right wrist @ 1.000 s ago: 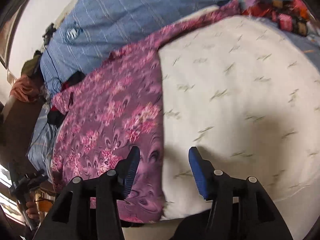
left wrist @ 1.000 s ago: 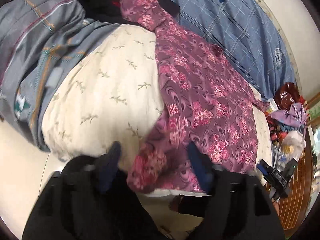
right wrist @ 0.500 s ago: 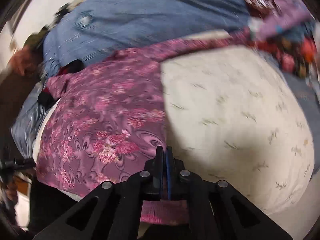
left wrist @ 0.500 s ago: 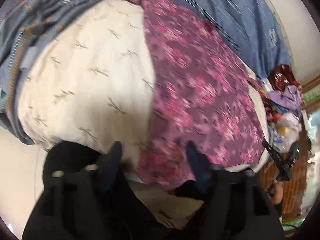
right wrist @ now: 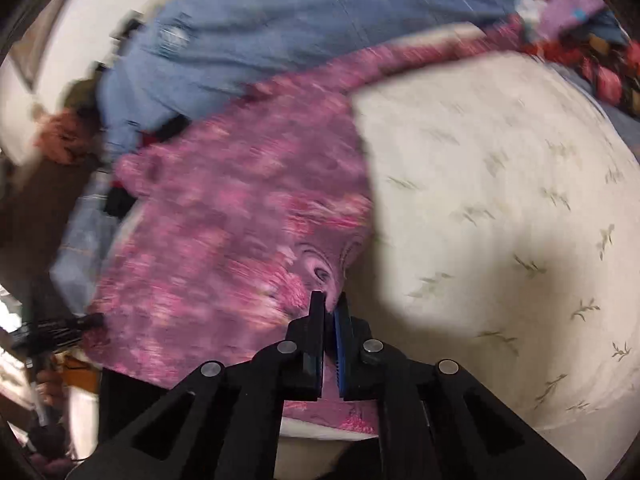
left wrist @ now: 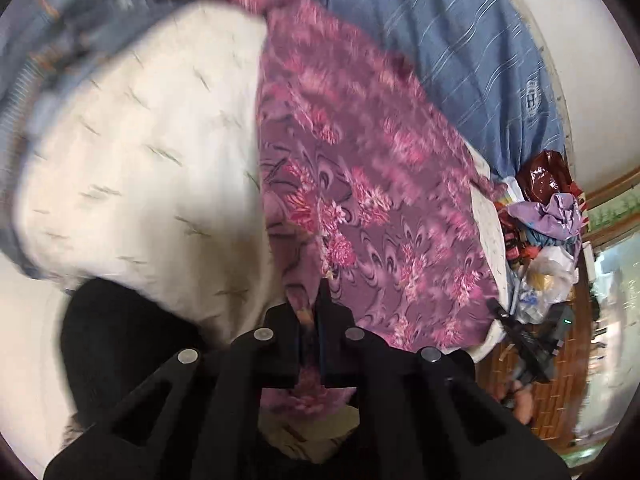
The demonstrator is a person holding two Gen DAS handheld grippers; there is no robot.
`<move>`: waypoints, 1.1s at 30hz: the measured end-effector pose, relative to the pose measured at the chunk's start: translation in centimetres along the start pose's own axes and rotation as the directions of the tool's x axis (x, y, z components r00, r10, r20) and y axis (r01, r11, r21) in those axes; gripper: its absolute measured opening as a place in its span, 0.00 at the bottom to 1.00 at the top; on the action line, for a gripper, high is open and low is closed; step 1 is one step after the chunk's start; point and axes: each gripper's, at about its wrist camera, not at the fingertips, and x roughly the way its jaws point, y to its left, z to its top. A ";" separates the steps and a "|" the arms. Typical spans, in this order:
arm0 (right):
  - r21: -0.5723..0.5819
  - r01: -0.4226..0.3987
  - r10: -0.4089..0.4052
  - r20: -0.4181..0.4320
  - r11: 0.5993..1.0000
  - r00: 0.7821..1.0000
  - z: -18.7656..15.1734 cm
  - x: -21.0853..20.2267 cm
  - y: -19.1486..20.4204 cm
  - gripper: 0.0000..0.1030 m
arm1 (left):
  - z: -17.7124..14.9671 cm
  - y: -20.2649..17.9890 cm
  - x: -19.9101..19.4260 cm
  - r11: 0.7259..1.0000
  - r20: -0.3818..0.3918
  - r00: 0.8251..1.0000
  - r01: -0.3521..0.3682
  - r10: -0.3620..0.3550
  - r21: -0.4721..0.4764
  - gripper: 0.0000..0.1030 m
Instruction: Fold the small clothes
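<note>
A purple garment with a pink floral print (left wrist: 360,184) lies spread along a cream leaf-print cover (left wrist: 132,168) on a bed. My left gripper (left wrist: 309,308) is shut on the garment's near edge at one corner, cloth bunched between its jaws. My right gripper (right wrist: 330,306) is shut on the same garment (right wrist: 224,240) at its near edge on the other side, beside the cream cover (right wrist: 500,208). Both views are blurred by motion.
A blue striped sheet (left wrist: 460,52) lies behind the garment. A pile of bags and clothes (left wrist: 548,220) sits at the bed's end. Grey-blue cloth (left wrist: 36,60) lies at the left. A brick-pattern floor (left wrist: 560,380) is below.
My left gripper was open over the garment's edge and has shut on it. My right gripper shut on the edge half a second ago and still holds it. Both hands are moving.
</note>
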 end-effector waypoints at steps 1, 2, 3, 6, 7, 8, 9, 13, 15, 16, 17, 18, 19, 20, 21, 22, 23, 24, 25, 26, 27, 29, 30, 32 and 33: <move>-0.026 -0.006 0.007 0.020 1.000 1.000 -0.1 -1.0 0.7 0.04 | -0.3 0.4 -0.8 1.000 0.003 1.000 -0.017 0.017 -0.007 0.04; -0.035 -0.011 0.012 0.021 0.999 1.000 -0.3 -1.3 1.1 0.04 | -0.4 0.8 -0.6 0.999 -0.010 0.999 -0.036 0.035 -0.014 0.04; -0.034 -0.013 0.013 0.004 0.999 1.000 -0.6 -1.1 1.1 0.04 | -0.5 1.2 0.2 0.997 -0.033 0.997 -0.071 0.070 -0.021 0.04; -0.027 0.064 -0.066 -0.082 0.998 0.994 -2.0 1.9 -0.4 0.04 | -1.1 3.9 3.7 0.979 -0.146 0.973 -0.191 0.180 -0.069 0.04; -0.003 0.082 -0.082 -0.116 0.997 0.990 -2.4 2.9 -1.1 0.04 | -1.2 4.5 3.9 0.978 -0.164 0.972 -0.187 0.171 -0.089 0.04; 0.022 0.082 -0.079 -0.127 0.996 0.989 -2.5 3.2 -1.6 0.05 | -1.2 4.9 3.6 0.979 -0.163 0.975 -0.172 0.153 -0.108 0.04; 0.032 0.074 -0.069 -0.124 0.997 0.990 -2.2 2.9 -1.6 0.06 | -0.8 5.0 2.5 0.980 -0.132 0.981 -0.158 0.142 -0.118 0.04; -0.008 0.070 -0.070 -0.004 0.998 0.998 1.1 -0.1 -0.6 0.14 | 2.2 2.1 -1.9 0.981 0.076 0.978 -0.194 0.195 -0.022 0.29; 0.014 0.035 -0.036 0.071 0.999 0.997 3.4 -0.7 -0.7 0.27 | 3.9 -0.3 -1.9 0.981 0.135 0.973 -0.193 0.188 0.023 0.56; 0.025 0.030 -0.033 0.101 0.999 0.994 4.8 -0.6 -0.5 0.33 | 4.5 -0.9 -1.5 0.983 0.143 0.975 -0.180 0.172 0.047 0.66; 0.025 0.027 -0.030 0.123 0.999 0.992 5.8 -0.2 -0.2 0.33 | 5.3 -1.9 -0.8 0.983 0.143 0.977 -0.168 0.156 0.078 0.67; 0.015 0.014 -0.016 0.140 1.000 0.990 6.9 0.5 0.1 0.33 | 6.0 -3.2 0.6 0.981 0.139 0.979 -0.165 0.150 0.105 0.68; 0.000 -0.006 0.006 0.151 1.000 0.989 7.8 1.7 0.6 0.32 | 6.8 -4.4 2.4 0.977 0.127 0.980 -0.167 0.151 0.132 0.68; -0.004 -0.007 0.008 0.153 1.000 0.988 8.6 2.7 0.6 0.32 | 7.2 -5.1 4.1 0.975 0.127 0.981 -0.167 0.149 0.146 0.68; -0.007 -0.001 0.002 0.144 1.000 0.990 9.1 4.4 0.8 0.32 | 7.9 -5.6 6.5 0.972 0.107 0.981 -0.179 0.163 0.156 0.68; -0.010 0.003 -0.002 0.113 1.000 0.994 9.6 6.4 0.7 0.32 | 8.4 -6.0 8.6 0.966 0.088 0.977 -0.205 0.193 0.161 0.68; -0.013 0.029 -0.028 0.073 0.999 0.997 9.5 8.6 0.6 0.32 | 8.8 -6.2 11.1 0.958 0.050 0.971 -0.240 0.235 0.157 0.67; -0.017 0.056 -0.055 0.034 0.998 0.998 9.3 10.0 0.3 0.32 | 9.0 -6.0 12.9 0.951 0.027 0.964 -0.264 0.263 0.163 0.67; -0.024 0.070 -0.070 -0.004 0.997 0.998 9.1 11.4 0.0 0.31 | 8.8 -6.3 13.5 0.937 0.047 0.954 -0.300 0.296 0.180 0.67; -0.037 0.051 -0.049 0.034 0.998 0.998 9.1 11.0 0.0 0.31 | 8.4 -7.4 13.4 0.916 0.107 0.941 -0.336 0.320 0.221 0.68; -0.045 0.029 -0.028 0.021 0.999 0.999 9.6 10.6 -0.2 0.31 | 8.1 -8.3 13.4 0.895 0.130 0.935 -0.353 0.330 0.273 0.68; -0.022 0.011 -0.011 0.007 1.000 1.000 11.4 9.7 -1.8 0.31 | 8.2 -9.6 13.8 0.875 0.105 0.941 -0.339 0.323 0.346 0.68; 0.006 0.018 -0.018 0.042 1.000 0.999 12.5 8.7 -3.3 0.31 | 8.5 -10.1 13.7 0.875 0.105 0.945 -0.326 0.309 0.359 0.68; 0.107 0.071 -0.084 0.118 0.992 0.989 15.7 6.6 -7.7 0.37 | 9.7 -11.2 13.5 0.876 0.131 0.951 -0.310 0.281 0.371 0.68; 0.173 0.106 -0.133 0.149 0.979 0.980 17.4 5.7 -10.3 0.39 | 10.8 -11.8 13.6 0.877 0.151 0.951 -0.307 0.269 0.370 0.68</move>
